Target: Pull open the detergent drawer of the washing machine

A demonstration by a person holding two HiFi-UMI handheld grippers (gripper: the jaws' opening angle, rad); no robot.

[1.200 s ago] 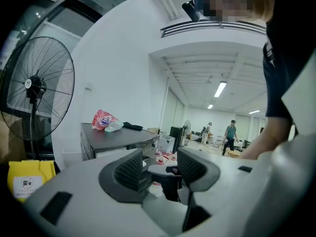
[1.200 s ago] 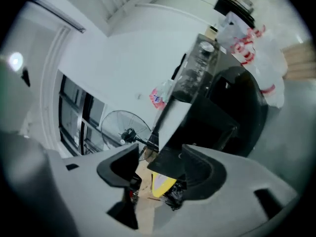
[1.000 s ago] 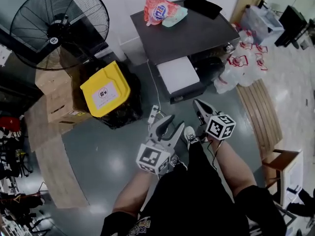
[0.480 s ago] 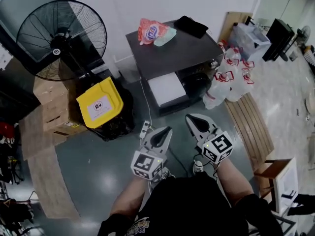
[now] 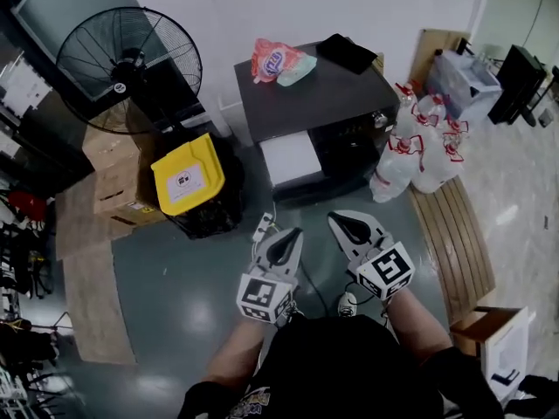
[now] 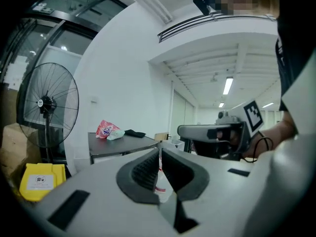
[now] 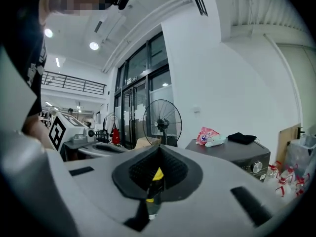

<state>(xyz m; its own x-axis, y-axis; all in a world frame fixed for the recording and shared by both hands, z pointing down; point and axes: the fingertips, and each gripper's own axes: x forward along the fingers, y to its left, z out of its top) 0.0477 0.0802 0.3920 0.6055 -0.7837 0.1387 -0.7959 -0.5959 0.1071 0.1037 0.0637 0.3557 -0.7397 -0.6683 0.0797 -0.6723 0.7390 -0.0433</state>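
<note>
The dark grey washing machine [image 5: 319,94] stands against the far wall, well beyond both grippers. A white panel [image 5: 291,158] juts from its front left; whether it is the drawer I cannot tell. My left gripper [image 5: 284,243] hangs over the floor in front of the machine, its jaws shut with nothing between them. Beside it my right gripper [image 5: 354,228] is also shut and empty. In the left gripper view the left gripper [image 6: 159,166] points level at the machine's top [image 6: 123,142]. In the right gripper view the right gripper [image 7: 157,168] has the machine [image 7: 237,154] to its right.
A red-and-white bag [image 5: 278,59] and a black cloth [image 5: 347,52] lie on the machine. A standing fan [image 5: 131,68], a yellow-lidded black bin [image 5: 188,177] and cardboard boxes [image 5: 113,177] stand left. White jugs [image 5: 415,151] and wooden slats [image 5: 454,234] are right. A power strip [image 5: 265,227] lies on the floor.
The left jaws stood open one second ago and are now shut. Both grippers have moved together in front of the person, and the right one has rolled.
</note>
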